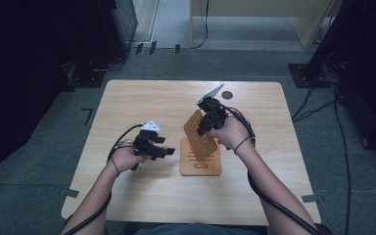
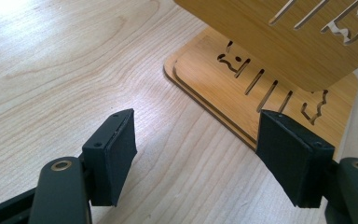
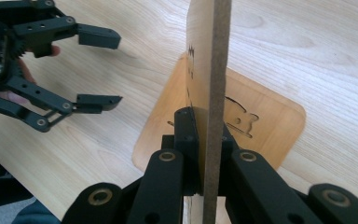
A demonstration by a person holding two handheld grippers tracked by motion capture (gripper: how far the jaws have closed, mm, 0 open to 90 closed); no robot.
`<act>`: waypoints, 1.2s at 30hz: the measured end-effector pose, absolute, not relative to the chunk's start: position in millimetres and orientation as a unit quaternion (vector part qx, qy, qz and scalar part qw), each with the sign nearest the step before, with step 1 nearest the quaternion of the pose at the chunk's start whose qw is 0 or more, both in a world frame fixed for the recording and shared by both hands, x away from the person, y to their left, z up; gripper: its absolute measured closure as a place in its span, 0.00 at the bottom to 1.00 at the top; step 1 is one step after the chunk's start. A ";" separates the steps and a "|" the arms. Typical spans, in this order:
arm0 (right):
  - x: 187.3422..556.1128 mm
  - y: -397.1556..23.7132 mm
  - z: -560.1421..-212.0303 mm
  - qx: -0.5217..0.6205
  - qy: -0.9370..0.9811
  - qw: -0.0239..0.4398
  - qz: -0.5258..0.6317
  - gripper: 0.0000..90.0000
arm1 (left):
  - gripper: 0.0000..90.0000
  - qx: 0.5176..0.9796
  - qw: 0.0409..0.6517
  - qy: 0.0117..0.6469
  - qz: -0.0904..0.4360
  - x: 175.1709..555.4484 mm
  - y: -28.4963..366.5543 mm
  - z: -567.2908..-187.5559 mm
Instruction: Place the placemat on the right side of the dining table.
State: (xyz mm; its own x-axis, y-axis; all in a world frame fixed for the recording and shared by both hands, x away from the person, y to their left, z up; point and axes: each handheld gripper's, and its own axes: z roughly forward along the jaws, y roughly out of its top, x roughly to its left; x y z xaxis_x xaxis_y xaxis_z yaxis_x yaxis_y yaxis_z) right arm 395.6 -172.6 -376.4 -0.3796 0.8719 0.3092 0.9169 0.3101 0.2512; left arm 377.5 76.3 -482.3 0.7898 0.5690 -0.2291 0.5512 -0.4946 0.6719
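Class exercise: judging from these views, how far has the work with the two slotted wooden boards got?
Done: the right gripper has clamped one board by its edge and holds it tilted above the flat board. In hand: that raised board. Left: the flat board lies on the table; the left gripper is open beside it, holding nothing.

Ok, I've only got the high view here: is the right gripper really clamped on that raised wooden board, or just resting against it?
Observer: Clamped. In the right gripper view, the right gripper has its jaws shut on the raised board, seen edge-on.
Operator: And the left gripper?
Observer: The left gripper is open, holding nothing, beside the flat board.
Operator: Any detail on the flat board?
Observer: It has cut-out slots and looks like two stacked layers.
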 end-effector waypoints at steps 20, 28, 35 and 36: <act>393.7 -200.4 -379.0 -0.573 -0.794 0.040 -0.198 0.98 | 0.30 0.866 0.376 0.328 0.027 385.2 69.2 -485.3; 392.6 -212.8 -379.4 -0.581 -0.787 0.029 -0.204 0.98 | 0.30 0.869 0.373 0.323 0.029 386.9 64.9 -486.2; 392.2 -222.0 -380.8 -0.590 -0.782 0.031 -0.196 0.98 | 0.29 0.870 0.372 0.322 0.032 388.9 63.6 -486.6; 392.3 -223.8 -380.6 -0.592 -0.781 0.030 -0.194 0.98 | 0.29 0.870 0.372 0.322 0.033 389.2 63.5 -486.8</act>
